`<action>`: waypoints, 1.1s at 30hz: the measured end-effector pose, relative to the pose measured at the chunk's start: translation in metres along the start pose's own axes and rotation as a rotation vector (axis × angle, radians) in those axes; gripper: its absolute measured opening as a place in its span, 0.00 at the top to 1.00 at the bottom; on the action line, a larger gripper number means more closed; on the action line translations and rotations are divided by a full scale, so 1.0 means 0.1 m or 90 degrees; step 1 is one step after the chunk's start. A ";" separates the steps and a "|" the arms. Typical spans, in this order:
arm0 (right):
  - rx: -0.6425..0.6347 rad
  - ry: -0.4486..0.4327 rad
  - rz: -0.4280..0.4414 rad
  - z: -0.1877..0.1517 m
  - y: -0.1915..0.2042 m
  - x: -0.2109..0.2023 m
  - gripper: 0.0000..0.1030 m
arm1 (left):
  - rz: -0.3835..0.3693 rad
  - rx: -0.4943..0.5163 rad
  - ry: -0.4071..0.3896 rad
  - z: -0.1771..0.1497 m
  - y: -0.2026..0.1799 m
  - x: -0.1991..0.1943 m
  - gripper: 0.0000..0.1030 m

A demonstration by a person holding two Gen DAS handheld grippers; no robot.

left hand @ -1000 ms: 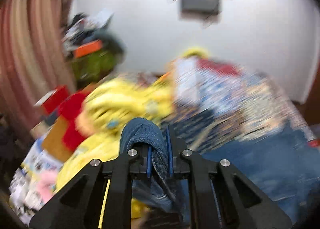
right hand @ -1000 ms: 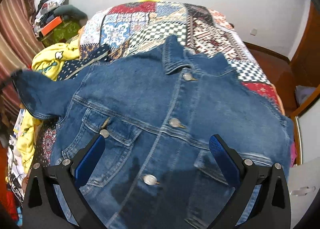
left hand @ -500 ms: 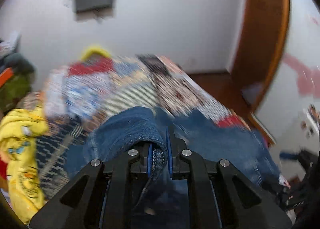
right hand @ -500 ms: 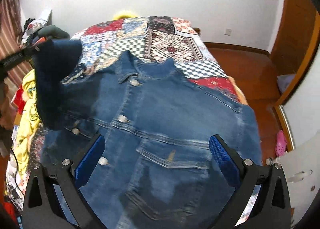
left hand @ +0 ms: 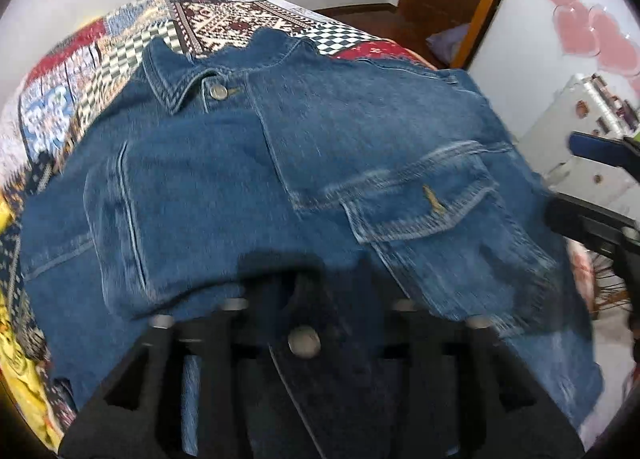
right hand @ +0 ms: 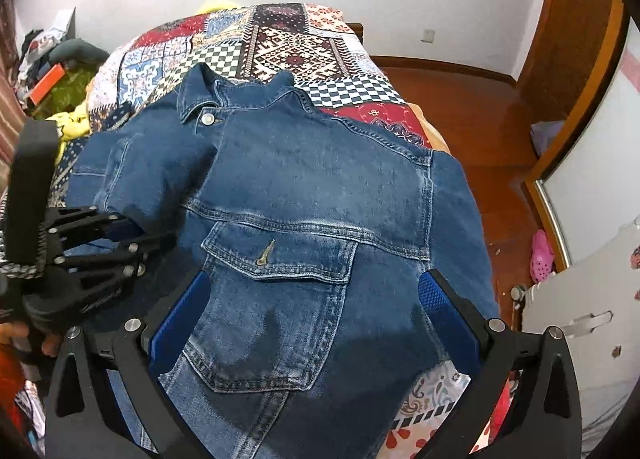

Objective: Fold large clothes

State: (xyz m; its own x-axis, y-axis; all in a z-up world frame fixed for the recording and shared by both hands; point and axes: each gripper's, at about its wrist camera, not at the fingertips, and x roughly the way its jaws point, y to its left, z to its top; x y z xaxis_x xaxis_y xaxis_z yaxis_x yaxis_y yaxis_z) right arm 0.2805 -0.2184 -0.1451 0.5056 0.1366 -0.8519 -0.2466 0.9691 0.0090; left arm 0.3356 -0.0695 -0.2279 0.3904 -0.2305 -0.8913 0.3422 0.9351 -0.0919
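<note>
Lying collar-up toward frame top, the denim jacket [right hand: 304, 195] spread beneath the wide-open right gripper [right hand: 312, 311]; the nearer left gripper [right hand: 132, 235], lower left, pinched its folded sleeve [right hand: 160, 175].

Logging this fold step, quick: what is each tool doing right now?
Left tool: on the denim jacket's folded-over sleeve; grip state cannot be told.
Right tool: open, empty, above the jacket.

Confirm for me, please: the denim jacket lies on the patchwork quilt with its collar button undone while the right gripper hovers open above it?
Not quite: the collar button is fastened, as the right wrist view shows. The rest holds: the denim jacket lies on the patchwork quilt, and the right gripper hovers open above it.
</note>
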 end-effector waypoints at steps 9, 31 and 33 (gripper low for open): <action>-0.101 -0.033 0.015 0.20 0.55 -0.06 0.00 | 0.066 -0.075 -0.086 -0.39 0.68 -0.71 0.25; -0.407 0.027 -0.017 0.43 2.11 0.96 0.18 | 0.187 -0.273 -0.078 -1.41 2.14 -0.80 0.18; -0.411 0.027 -0.002 0.45 2.14 0.96 0.30 | 0.183 -0.277 -0.078 -1.41 2.15 -0.79 0.18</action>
State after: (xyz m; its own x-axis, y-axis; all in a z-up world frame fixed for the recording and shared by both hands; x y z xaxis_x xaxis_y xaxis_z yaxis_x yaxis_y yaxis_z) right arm 0.3133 0.0109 -0.2020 0.4776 0.1133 -0.8712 -0.6997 0.6488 -0.2992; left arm 0.2579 0.1881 -0.2398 0.5226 0.0457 -0.8513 -0.1684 0.9844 -0.0505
